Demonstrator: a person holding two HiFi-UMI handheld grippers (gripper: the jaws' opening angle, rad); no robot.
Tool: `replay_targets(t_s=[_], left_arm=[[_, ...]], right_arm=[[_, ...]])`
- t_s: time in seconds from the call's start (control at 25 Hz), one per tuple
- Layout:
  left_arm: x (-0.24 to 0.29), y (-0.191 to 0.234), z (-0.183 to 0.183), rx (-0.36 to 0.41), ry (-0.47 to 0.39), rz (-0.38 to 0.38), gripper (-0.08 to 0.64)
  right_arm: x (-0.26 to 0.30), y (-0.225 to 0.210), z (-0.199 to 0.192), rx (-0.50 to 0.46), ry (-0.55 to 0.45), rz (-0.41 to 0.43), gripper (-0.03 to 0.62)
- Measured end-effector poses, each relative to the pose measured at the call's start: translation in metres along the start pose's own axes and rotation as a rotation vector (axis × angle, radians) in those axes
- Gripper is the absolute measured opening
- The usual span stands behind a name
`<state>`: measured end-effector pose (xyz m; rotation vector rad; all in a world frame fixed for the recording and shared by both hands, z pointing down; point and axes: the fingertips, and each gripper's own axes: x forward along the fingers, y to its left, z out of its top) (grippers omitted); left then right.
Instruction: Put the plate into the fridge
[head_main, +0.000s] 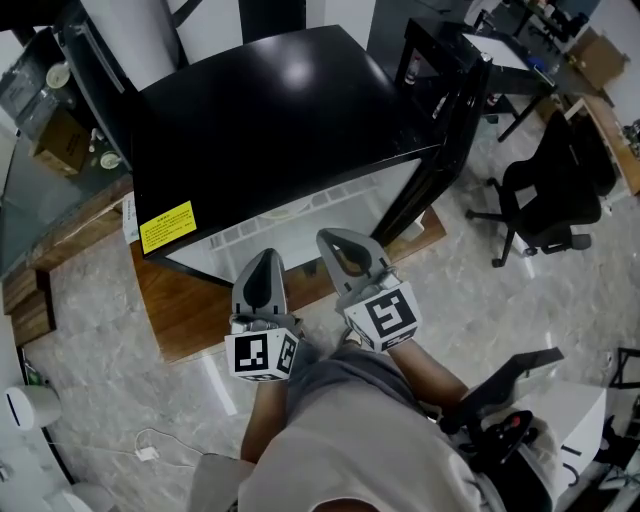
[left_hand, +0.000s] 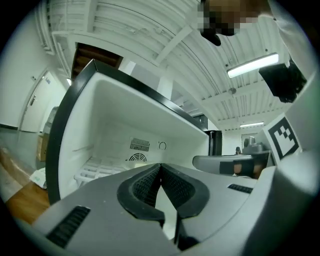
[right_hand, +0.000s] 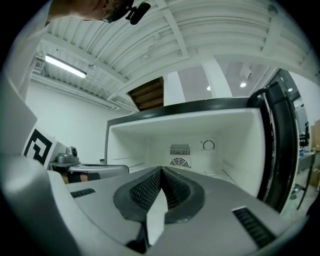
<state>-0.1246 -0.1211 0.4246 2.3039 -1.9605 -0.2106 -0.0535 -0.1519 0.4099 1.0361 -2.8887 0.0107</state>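
A black mini fridge (head_main: 270, 110) stands open in front of me, its white inside (right_hand: 200, 131) showing a wire shelf, a fan vent (right_hand: 179, 150) and a dial. My left gripper (head_main: 266, 258) and right gripper (head_main: 336, 240) are side by side just before the opening, pointing in. The left gripper (left_hand: 160, 165) is shut with its ribbed pads touching and nothing between them. My right gripper (right_hand: 161, 170) is likewise shut and holds nothing. A pale curved rim (head_main: 296, 212) lies inside the fridge in the head view; I cannot tell whether it is the plate.
The fridge door (head_main: 450, 110) hangs open to the right. The fridge sits on a low wooden platform (head_main: 180, 310) on a marble floor. A black office chair (head_main: 555, 195) stands to the right, cardboard boxes (head_main: 60, 140) to the left.
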Motion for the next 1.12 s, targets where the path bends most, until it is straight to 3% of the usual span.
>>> replay_targets(t_s=[0.24, 0.44, 1.12], left_arm=[[-0.008, -0.028, 0.007, 0.019, 0.014, -0.018, 0.02], [-0.01, -0.038, 0.013, 0.042, 0.01, 0.013, 0.02], [-0.04, -0.077, 0.011, 0.047, 0.009, 0.112, 0.02]], right_arm=[[-0.029, -0.015, 0.006, 0.004, 0.006, -0.074, 0.017], [-0.043, -0.018, 0.014, -0.021, -0.026, -0.108, 0.017], [-0.095, -0.011, 0.014, -0.029, -0.056, -0.142, 0.017]])
